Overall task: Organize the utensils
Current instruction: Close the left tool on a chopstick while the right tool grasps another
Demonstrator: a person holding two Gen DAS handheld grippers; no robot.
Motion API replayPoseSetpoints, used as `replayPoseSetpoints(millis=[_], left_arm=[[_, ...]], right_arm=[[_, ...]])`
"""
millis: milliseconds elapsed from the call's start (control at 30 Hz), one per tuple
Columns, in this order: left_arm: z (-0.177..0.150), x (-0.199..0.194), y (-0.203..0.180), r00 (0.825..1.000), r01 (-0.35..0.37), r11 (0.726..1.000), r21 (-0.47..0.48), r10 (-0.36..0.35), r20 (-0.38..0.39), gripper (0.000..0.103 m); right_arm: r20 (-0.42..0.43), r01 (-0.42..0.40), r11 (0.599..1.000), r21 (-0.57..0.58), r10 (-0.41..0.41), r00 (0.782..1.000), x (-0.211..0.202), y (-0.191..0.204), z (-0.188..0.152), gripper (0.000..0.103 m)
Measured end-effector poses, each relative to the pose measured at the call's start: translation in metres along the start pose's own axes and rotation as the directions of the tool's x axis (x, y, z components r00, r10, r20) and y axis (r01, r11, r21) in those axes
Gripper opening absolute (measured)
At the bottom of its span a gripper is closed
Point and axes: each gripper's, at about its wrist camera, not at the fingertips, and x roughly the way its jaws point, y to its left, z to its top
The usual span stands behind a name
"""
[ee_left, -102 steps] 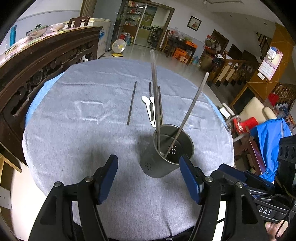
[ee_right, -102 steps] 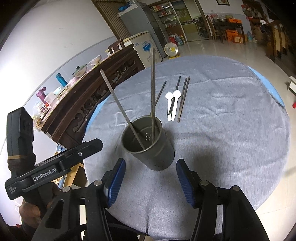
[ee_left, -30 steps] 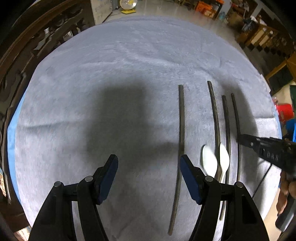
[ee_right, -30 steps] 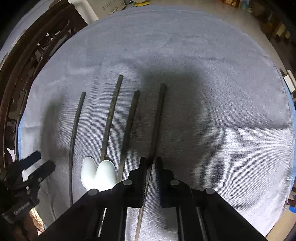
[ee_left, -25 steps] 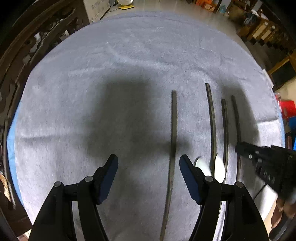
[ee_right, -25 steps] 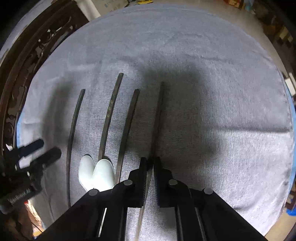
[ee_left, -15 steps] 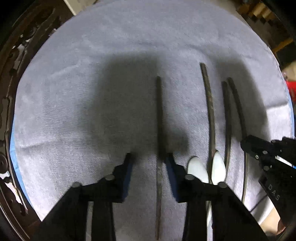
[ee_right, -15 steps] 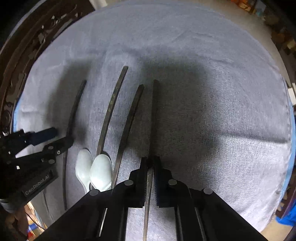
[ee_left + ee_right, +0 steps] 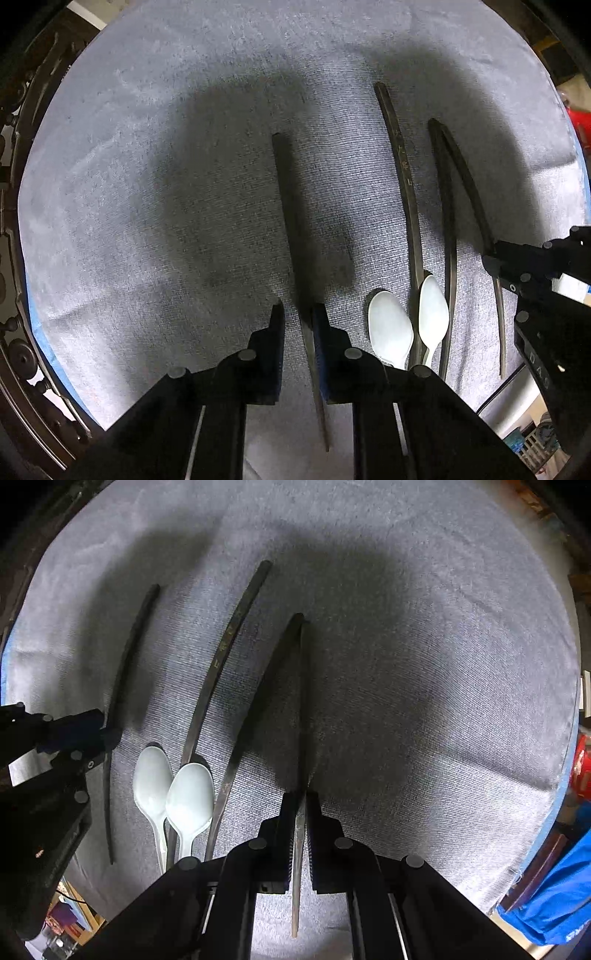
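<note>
left hand-held gripper [image 9: 297,321] points straight down over the lone chopstick [image 9: 286,192]. its jaws have just been closing with the stick between them. one pad looks to be at the stick and a gap shows on the other side, so it reads as not clamped yet. right hand-held gripper [image 9: 300,812] is clenched on the rightmost chopstick [image 9: 300,701].

step in hand, as i read it: pick one stick per side.
- finish the left close before any lift, and centre the stick between the pads so it doesn't roll out.
- both grips sit near one end, so expect the long free end to droop. lift slowly and tip the sticks toward vertical.
- the rightmost chopstick's far tip sits right at the neighbouring chopstick [image 9: 255,709], so lift straight up to avoid dragging it.

the sticks are dark, thin, long and slightly tapered. they lie roughly parallel on the grey cloth [image 9: 147,184] over the bench. the lone one lies well apart from the other three. two white spoons [image 9: 389,328] lie bowls-up beside the middle sticks. can't tell whether the rightmost chopstick is off the cloth. no holder is in view.
</note>
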Motion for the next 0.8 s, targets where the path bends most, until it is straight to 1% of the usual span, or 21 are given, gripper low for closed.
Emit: replayPoseSetpoints(millis=[33, 67, 133, 267, 333, 400, 467, 600, 633, 767, 800], left_arm=[[0.0, 0.0, 0.0, 1.0, 0.006, 1.0, 0.001, -0.006, 0.008, 0.014], [0.003, 0.001, -0.002, 1.0, 0.014, 1.0, -0.006, -0.014, 0.012, 0.009], [-0.013, 0.003, 0.004, 0.999, 0.023, 1.0, -0.017, -0.023, 0.023, 0.006], [-0.028, 0.003, 0.011, 0.998, 0.049, 0.998, -0.049, -0.047, 0.047, 0.006], [-0.04, 0.002, 0.017, 0.995, 0.076, 0.995, -0.069, -0.071, 0.067, 0.006], [-0.053, -0.002, 0.024, 0.993, 0.082, 0.993, -0.084, -0.074, 0.094, 0.006], [-0.068, -0.007, 0.033, 0.986, 0.11, 0.988, -0.105, -0.095, 0.133, 0.006], [-0.097, -0.017, 0.052, 0.972, 0.128, 0.98, -0.154, -0.093, 0.216, 0.006], [-0.107, -0.018, 0.057, 0.967, 0.13, 0.976, -0.173, -0.087, 0.239, 0.006], [-0.143, -0.029, 0.066, 0.938, 0.131, 0.966, -0.222, -0.048, 0.342, 0.005], [-0.15, -0.032, 0.065, 0.931, 0.14, 0.964, -0.226, -0.051, 0.362, 0.006]], right_arm=[[0.0, -0.001, 1.0, 0.001, 0.001, 1.0, 0.001, -0.003, 0.005, 0.008], [0.004, -0.005, 1.0, 0.005, 0.005, 1.0, 0.001, -0.003, 0.005, 0.008], [0.014, -0.012, 1.0, 0.014, 0.012, 1.0, -0.002, -0.006, -0.001, 0.007], [0.045, -0.001, 1.0, 0.027, 0.0, 0.999, -0.003, -0.011, -0.02, 0.006], [0.077, -0.025, 0.999, 0.045, 0.021, 0.997, -0.005, -0.015, -0.031, 0.006], [0.12, -0.053, 0.996, 0.075, 0.044, 0.992, -0.008, -0.021, -0.043, 0.006], [0.155, -0.082, 0.992, 0.092, 0.067, 0.986, -0.012, -0.026, -0.056, 0.006], [0.247, -0.13, 0.983, 0.129, 0.095, 0.964, -0.026, -0.036, -0.087, 0.006], [0.266, -0.142, 0.98, 0.136, 0.102, 0.959, -0.024, -0.038, -0.097, 0.006], [0.367, -0.217, 0.962, 0.167, 0.144, 0.919, -0.022, -0.043, -0.14, 0.006], [0.387, -0.227, 0.959, 0.17, 0.147, 0.91, -0.023, -0.043, -0.149, 0.006]])
